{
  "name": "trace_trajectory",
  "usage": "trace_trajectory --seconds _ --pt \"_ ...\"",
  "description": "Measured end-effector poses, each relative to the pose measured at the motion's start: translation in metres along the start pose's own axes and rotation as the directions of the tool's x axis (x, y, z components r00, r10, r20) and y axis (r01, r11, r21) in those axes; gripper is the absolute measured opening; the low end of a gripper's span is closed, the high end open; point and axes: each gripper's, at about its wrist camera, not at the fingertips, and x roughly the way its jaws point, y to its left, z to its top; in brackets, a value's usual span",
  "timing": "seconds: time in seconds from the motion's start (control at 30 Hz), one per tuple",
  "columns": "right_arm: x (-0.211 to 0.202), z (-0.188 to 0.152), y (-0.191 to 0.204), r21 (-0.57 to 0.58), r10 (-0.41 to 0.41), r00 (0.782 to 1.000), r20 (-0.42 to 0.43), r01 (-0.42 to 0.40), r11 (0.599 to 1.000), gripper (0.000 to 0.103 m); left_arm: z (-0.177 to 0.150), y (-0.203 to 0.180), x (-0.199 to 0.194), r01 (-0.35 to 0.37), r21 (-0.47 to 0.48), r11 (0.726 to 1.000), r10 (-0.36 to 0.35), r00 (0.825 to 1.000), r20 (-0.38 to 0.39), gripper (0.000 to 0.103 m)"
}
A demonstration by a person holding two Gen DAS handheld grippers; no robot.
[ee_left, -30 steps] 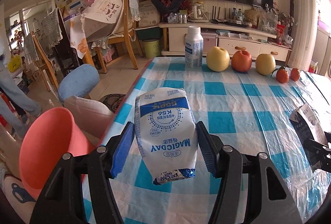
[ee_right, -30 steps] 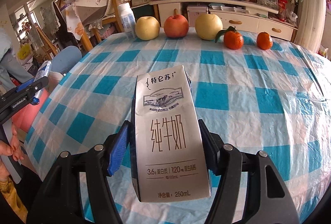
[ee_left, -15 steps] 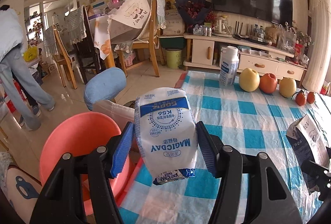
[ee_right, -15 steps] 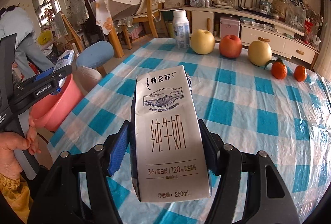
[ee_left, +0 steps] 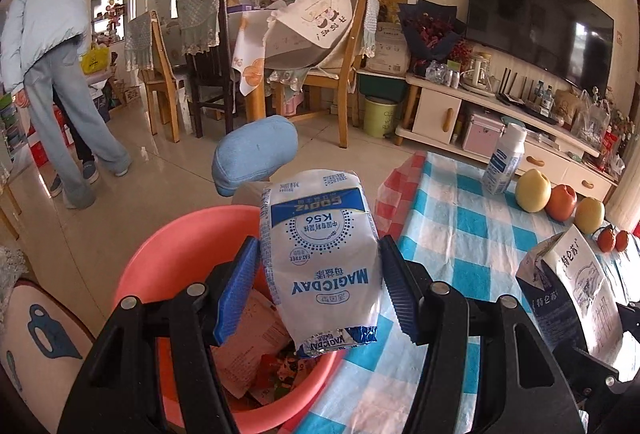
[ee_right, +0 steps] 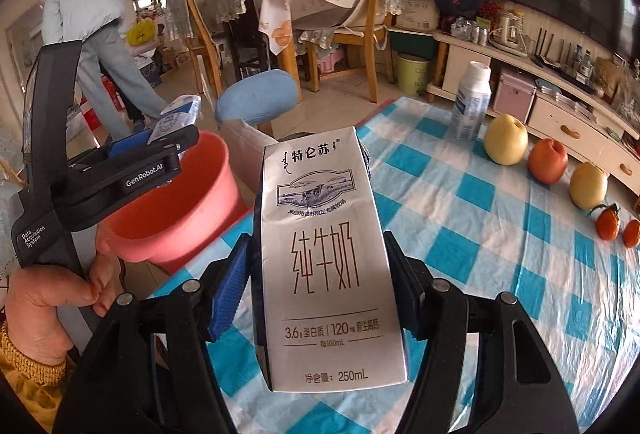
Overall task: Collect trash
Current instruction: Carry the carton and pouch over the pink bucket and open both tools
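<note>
My left gripper [ee_left: 318, 286] is shut on a white and blue milk pouch [ee_left: 322, 262], held over the pink bucket [ee_left: 160, 262] that stands beside the table's left edge. Paper wrappers lie inside the bucket. My right gripper [ee_right: 316, 294] is shut on a silver milk carton [ee_right: 324, 258], upright above the blue-checked tablecloth [ee_right: 480, 234]. In the right wrist view the left gripper [ee_right: 160, 145] with the pouch [ee_right: 176, 115] hangs over the bucket [ee_right: 180, 209], held by a hand [ee_right: 52, 298]. The carton [ee_left: 576, 286] shows at the right of the left wrist view.
A white bottle [ee_right: 470, 101], two yellow pears, a red apple [ee_right: 548, 161] and two tangerines [ee_right: 608, 222] line the table's far edge. A blue-cushioned chair [ee_left: 256, 153] stands behind the bucket. A person [ee_left: 52, 73] stands far left. Wooden chairs and a TV cabinet lie beyond.
Both grippers have swung left with their loads. The pouch went from above the tablecloth to above the pink bucket. The carton moved toward the table's left edge.
</note>
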Motion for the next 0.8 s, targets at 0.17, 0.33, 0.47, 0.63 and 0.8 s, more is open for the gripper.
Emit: trace_trajectory --seconds 0.17,0.33,0.47,0.63,0.8 --pt "0.018 0.020 0.032 -0.051 0.041 0.999 -0.007 -0.041 0.998 0.065 0.003 0.031 0.007 -0.027 -0.060 0.998 0.026 1.000 -0.014 0.062" --pt "0.039 0.036 0.067 -0.119 0.073 0.997 -0.026 -0.075 0.990 0.065 0.004 0.058 0.014 -0.065 -0.106 0.992 0.062 0.998 -0.031 0.062" --pt "0.056 0.045 0.091 -0.158 0.093 0.995 -0.042 -0.099 0.982 0.065 0.001 0.080 0.021 -0.094 -0.147 0.985 0.087 0.995 -0.056 0.062" --pt "0.081 0.053 0.116 -0.189 0.108 0.992 -0.069 -0.119 0.975 0.065 -0.001 0.105 0.029 -0.127 -0.188 0.974 0.114 0.990 -0.080 0.062" --pt "0.105 0.054 0.135 -0.213 0.111 0.988 -0.103 -0.131 0.968 0.065 -0.004 0.121 0.037 -0.141 -0.212 0.967 0.121 0.987 -0.105 0.062"
